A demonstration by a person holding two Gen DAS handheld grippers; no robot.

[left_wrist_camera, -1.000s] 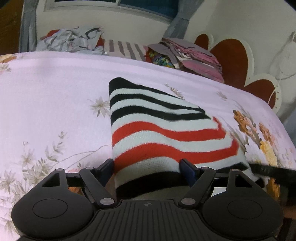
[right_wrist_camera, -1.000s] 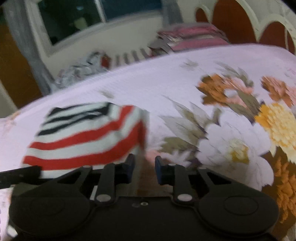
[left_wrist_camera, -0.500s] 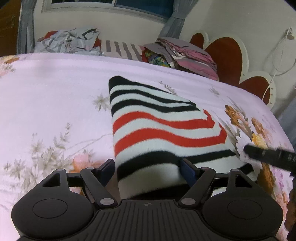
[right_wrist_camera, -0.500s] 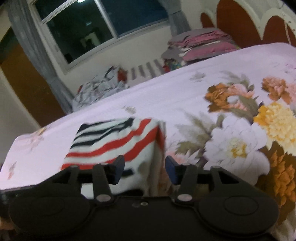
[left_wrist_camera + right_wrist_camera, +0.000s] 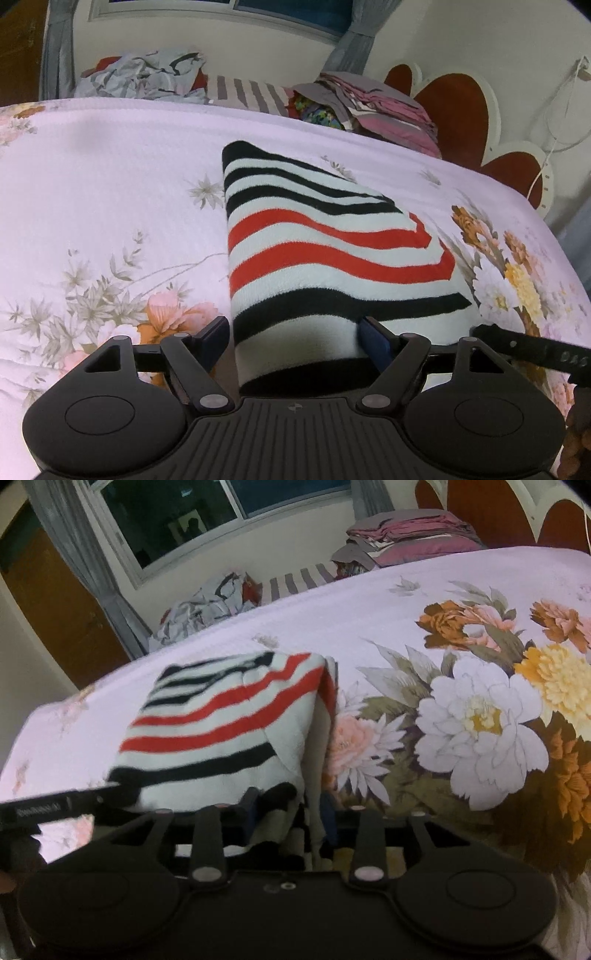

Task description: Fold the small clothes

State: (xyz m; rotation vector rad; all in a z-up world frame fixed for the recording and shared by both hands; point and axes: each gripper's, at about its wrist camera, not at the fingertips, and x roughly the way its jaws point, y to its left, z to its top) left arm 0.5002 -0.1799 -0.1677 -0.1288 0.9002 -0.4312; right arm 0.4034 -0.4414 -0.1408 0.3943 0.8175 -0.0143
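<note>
Bed (image 5: pixel 110 177), covered by a pale pink spread printed with large flowers, fills both views and serves as the landmark for all that follows. Beyond its far edge stand a cream wall, a dark window (image 5: pixel 177 517) with grey curtains, and a scalloped cream-and-brown headboard (image 5: pixel 458 107) at the far right corner. Along that far edge lie a crumpled grey-and-white heap of clothes (image 5: pixel 144 75), a grey-striped cloth (image 5: pixel 243 92) beside it, and a stack of folded pink and grey linens (image 5: pixel 384 107) nearest the headboard. The striped garment (image 5: pixel 332 258), white with black and red bands, lies folded on the near middle of the bed; its long axis runs from the grippers toward the far edge, its bands crossing that axis, with one far corner pointing toward the window. The left gripper (image 5: pixel 295 341) stands wide open astride the garment's near end, the left finger clear of the cloth and the right finger resting at or on it. The right gripper (image 5: pixel 290 814) is at the garment's near right corner, its jaws opening with loose folds of cloth between them; whether the pads touch the fabric is hard to judge in the soft, dim view, but they appear not to press it.
</note>
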